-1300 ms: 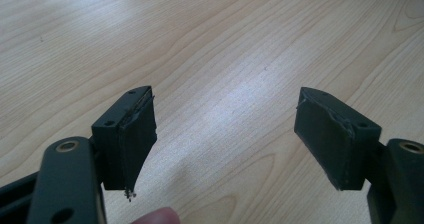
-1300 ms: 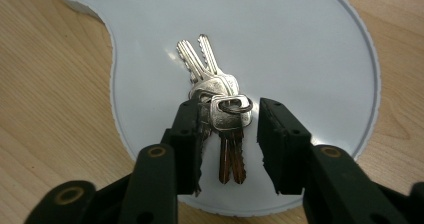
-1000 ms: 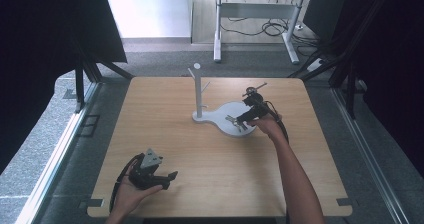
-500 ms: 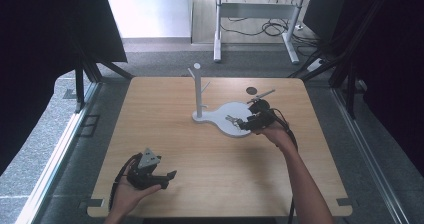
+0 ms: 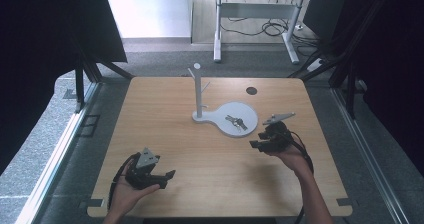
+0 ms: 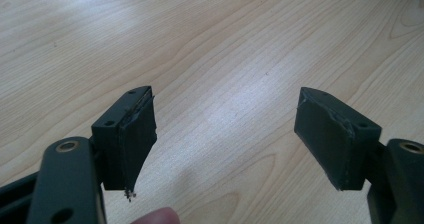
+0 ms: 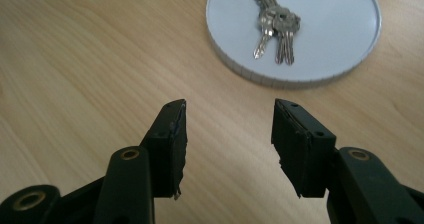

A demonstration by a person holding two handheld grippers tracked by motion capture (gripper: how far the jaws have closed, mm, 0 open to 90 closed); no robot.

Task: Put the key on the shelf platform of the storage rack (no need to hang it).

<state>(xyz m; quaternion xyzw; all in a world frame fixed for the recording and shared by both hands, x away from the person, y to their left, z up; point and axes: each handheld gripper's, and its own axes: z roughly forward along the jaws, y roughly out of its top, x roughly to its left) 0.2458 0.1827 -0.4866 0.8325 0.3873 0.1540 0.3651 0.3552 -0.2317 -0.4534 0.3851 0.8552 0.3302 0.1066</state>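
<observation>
- One wooden table (image 5: 200, 149), its pale grain running under both grippers; it carries everything else listed here.
- One white stand (image 5: 200, 91) near the table's middle: a single upright post with short pegs, rising from the narrow end of its base.
- One round white tray (image 7: 330, 29), the wide end of that stand's base, with a low rim; in the right gripper view it lies just ahead of the jaws.
- Two grippers. The right gripper (image 5: 256, 145) sits just beside the tray's near edge, apart from it; its jaws stand apart with bare wood between them, holding nothing.
- The left gripper (image 5: 169, 176) is well apart from the tray, near the table's front edge; its jaws are spread wide over bare wood, also holding nothing.
- One bunch of keys (image 7: 275, 24) lies flat inside the tray, toward its middle. About four silver blades fan out from one ring, though the exact count is hard to tell.
- One small dark round disc (image 5: 251, 90) lies on the table beyond the tray, well apart from both grippers.
</observation>
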